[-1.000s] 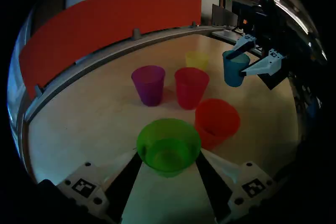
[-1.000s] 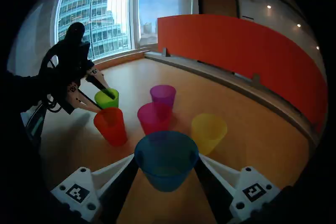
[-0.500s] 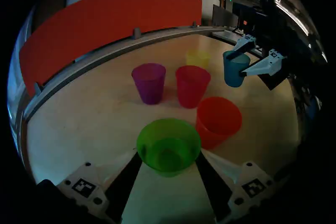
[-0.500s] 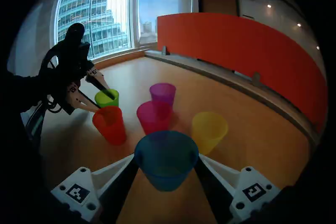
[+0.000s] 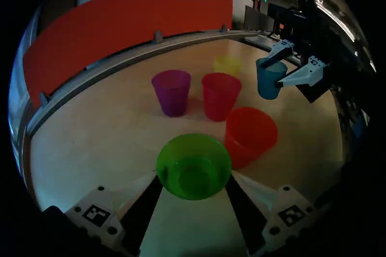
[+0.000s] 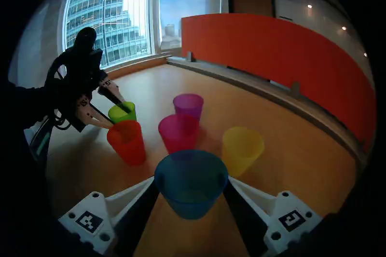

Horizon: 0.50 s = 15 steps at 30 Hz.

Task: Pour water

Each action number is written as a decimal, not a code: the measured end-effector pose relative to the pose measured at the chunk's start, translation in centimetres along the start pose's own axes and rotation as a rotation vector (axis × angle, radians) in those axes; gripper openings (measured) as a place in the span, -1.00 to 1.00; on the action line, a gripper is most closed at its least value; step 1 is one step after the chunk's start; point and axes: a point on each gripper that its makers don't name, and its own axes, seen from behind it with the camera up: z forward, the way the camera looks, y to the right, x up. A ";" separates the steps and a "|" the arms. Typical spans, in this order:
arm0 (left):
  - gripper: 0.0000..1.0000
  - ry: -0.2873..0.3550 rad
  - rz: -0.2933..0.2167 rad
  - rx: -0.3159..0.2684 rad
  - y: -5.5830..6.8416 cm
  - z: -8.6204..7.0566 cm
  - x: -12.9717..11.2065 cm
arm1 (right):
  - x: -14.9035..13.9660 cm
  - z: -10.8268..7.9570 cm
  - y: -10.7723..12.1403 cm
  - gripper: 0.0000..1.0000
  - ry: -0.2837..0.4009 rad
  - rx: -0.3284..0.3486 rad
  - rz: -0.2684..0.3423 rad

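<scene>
While pressing in from both sides with the jaws of the left gripper (image 5: 194,179), holds the green cup (image 5: 194,160) upright and nearest of all in the left gripper view, mouth open toward the camera. Cannot tell about water inside: too dim at the bottom. Does likewise on the other side: in the right gripper view, has the jaws of the right gripper (image 6: 191,185) clamped on the blue cup (image 6: 191,175), also upright and equally hard to judge for contents.

Just past the green cup, ahead and to the right of the left jaws, finds the orange cup (image 5: 250,134) standing on the tabletop (image 5: 96,136), very close beside the green wall; touching or not, cannot say. Probably hinges on exactly this offset: with orange as receiver, calls for a tip of the green cup forward and rightward over that open mouth, and falls to the left gripper as the nearer one.

Farther on, meets the red cup (image 5: 221,94) and the purple cup (image 5: 171,90) side by side but apart, then the yellow cup (image 5: 227,64) behind the red. Off to the far right, about level with the red cup, shows the blue cup raised above the tabletop, well apart from the green one.

From the right jaws, places red straight ahead, yellow ahead to the right, orange ahead to the left. Ends at the red partition (image 5: 120,20) along the far edge.
</scene>
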 end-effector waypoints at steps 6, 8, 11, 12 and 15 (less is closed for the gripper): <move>0.70 -0.001 -0.001 0.005 0.0 0.0 0.0 | -0.2 0.2 -0.1 0.82 -0.003 0.001 -0.001; 0.73 -0.003 -0.005 0.005 -0.1 0.1 0.0 | -0.3 0.2 -0.1 0.81 -0.005 0.001 -0.002; 0.78 -0.005 -0.025 0.008 -0.2 0.1 0.0 | -0.3 0.4 -0.3 0.81 -0.005 0.003 -0.003; 0.78 -0.006 -0.031 0.005 -0.2 0.2 0.0 | -0.3 0.4 -0.3 0.81 -0.005 0.004 -0.003; 0.78 -0.011 -0.044 -0.007 0.0 0.1 -0.1 | -0.4 0.4 -0.4 0.81 -0.006 0.006 -0.002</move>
